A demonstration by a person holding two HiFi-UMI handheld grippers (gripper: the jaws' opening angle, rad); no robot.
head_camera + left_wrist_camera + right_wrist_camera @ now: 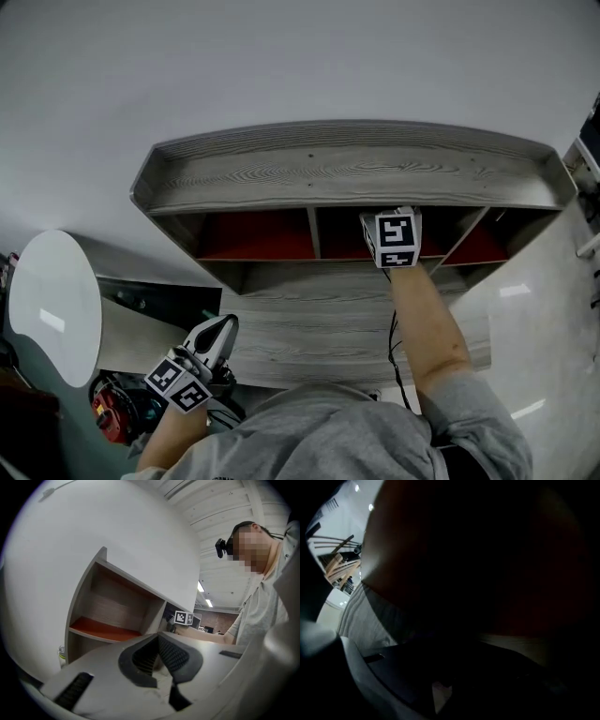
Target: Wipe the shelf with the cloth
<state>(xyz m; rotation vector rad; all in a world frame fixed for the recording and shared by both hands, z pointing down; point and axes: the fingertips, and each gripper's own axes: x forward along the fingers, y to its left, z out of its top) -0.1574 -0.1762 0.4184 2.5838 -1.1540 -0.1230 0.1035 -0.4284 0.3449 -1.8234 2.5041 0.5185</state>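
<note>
A grey wood shelf unit (347, 173) stands against the wall, with red-floored compartments (258, 246) under its top board. My right gripper reaches into the middle compartment; only its marker cube (395, 240) and the forearm show, and its jaws are hidden. The right gripper view is almost black, with just a pale board edge (511, 644) showing. My left gripper (223, 326) hangs low at the left, away from the shelf, with its jaws together and nothing in them. In the left gripper view its pads (176, 656) meet before the shelf's left compartment (105, 629). No cloth is visible.
A lower grey board (309, 319) juts out beneath the compartments. A white round tabletop (56, 305) sits at the left, with a red object (108, 412) below it. A black cable (394, 347) runs along my right arm. The person (269, 597) fills the left gripper view's right side.
</note>
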